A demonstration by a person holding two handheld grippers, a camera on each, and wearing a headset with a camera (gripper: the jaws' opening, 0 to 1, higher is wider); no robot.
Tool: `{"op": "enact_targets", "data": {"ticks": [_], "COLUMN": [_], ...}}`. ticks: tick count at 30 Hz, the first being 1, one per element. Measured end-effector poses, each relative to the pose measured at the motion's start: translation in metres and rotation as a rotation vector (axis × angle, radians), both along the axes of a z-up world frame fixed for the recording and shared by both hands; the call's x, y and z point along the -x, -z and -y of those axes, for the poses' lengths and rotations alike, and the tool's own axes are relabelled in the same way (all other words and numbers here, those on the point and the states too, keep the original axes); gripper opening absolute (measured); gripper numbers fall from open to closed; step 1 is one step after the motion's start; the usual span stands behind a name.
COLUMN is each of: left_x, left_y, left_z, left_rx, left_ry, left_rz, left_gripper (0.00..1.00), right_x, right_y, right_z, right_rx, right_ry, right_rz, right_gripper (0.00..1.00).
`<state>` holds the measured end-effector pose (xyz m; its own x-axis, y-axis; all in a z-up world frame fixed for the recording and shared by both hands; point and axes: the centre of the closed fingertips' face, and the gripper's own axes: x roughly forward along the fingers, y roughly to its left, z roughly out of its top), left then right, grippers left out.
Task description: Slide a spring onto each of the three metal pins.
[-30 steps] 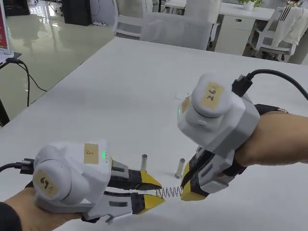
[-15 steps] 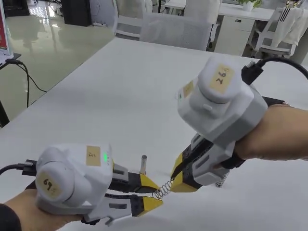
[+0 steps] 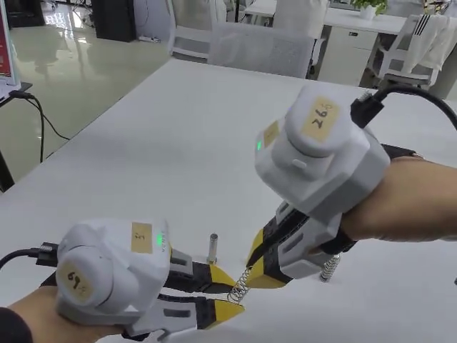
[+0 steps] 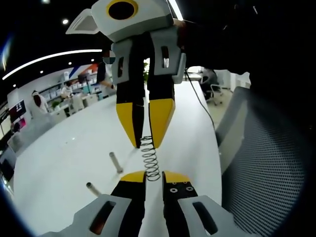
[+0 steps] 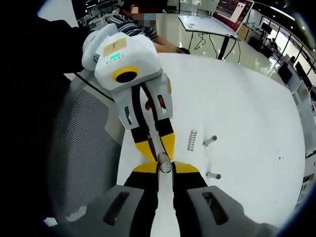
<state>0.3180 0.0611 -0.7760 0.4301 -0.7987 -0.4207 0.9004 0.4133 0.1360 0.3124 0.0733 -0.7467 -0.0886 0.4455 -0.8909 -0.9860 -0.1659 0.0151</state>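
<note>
A small steel spring [image 3: 240, 283] [image 4: 149, 159] hangs stretched between both grippers just above the white table [image 3: 164, 143]. My left gripper [image 3: 230, 293] [image 4: 153, 175] is shut on its lower end. My right gripper [image 3: 251, 266] [image 5: 165, 169] is shut on its upper end, reaching down from the upper right. One bare metal pin [image 3: 212, 247] stands just behind the left jaws. The left gripper view holds two bare pins [image 4: 116, 162] [image 4: 93, 188]. A second spring [image 3: 328, 268] [image 5: 192, 140] stands upright to the right, seemingly around a pin.
The tabletop stretches far and bare behind the pins. Mesh office chairs [image 3: 257, 46] stand at its far edge. A black cable [image 3: 39, 114] runs over the floor on the left. A person [image 5: 133, 19] sits at the table's other side in the right gripper view.
My right gripper has moved left and lifted its end, so the held spring now slants upward instead of lying level. The upright spring at the right has come into sight.
</note>
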Motion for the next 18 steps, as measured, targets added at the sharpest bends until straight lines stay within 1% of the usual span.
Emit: {"op": "enact_targets", "data": {"ticks": [2, 4, 7, 9, 10, 12, 15, 16, 18], "left_x": [0.0, 0.0, -0.003, -0.005, -0.007, -0.014, -0.02, -0.022, -0.024], "left_y": [0.0, -0.002, -0.004, -0.006, -0.008, -0.012, -0.019, -0.02, -0.023], "left_z": [0.0, -0.001, -0.006, -0.008, -0.011, -0.018, -0.027, -0.029, -0.032], "left_rx": [0.009, 0.016, 0.04, 0.052, 0.065, 0.091, 0.126, 0.133, 0.139], "left_ry": [-0.003, -0.007, -0.034, -0.047, -0.065, -0.102, -0.152, -0.164, -0.179], "left_rz": [-0.008, -0.008, -0.031, -0.033, -0.037, -0.033, -0.035, -0.035, -0.024], "left_gripper": [0.1, 0.11, 0.15, 0.19, 0.2, 0.22, 0.25, 0.27, 0.29], "right_x": [-0.002, -0.005, -0.01, -0.013, -0.017, -0.025, -0.035, -0.037, -0.044], "right_y": [0.0, -0.002, -0.004, -0.005, -0.007, -0.009, -0.014, -0.015, -0.019], "right_z": [0.001, 0.003, 0.007, 0.01, 0.013, 0.018, 0.025, 0.027, 0.031], "right_rx": [-0.001, -0.004, 0.003, -0.001, -0.004, -0.004, 0.0, 0.0, -0.002], "right_ry": [0.007, 0.016, 0.029, 0.039, 0.05, 0.072, 0.097, 0.103, 0.12], "right_rz": [0.005, 0.005, 0.019, 0.018, 0.018, 0.025, 0.036, 0.042, 0.047], "right_gripper": [0.07, 0.07, 0.07, 0.07, 0.07, 0.07, 0.07, 0.07, 0.07]}}
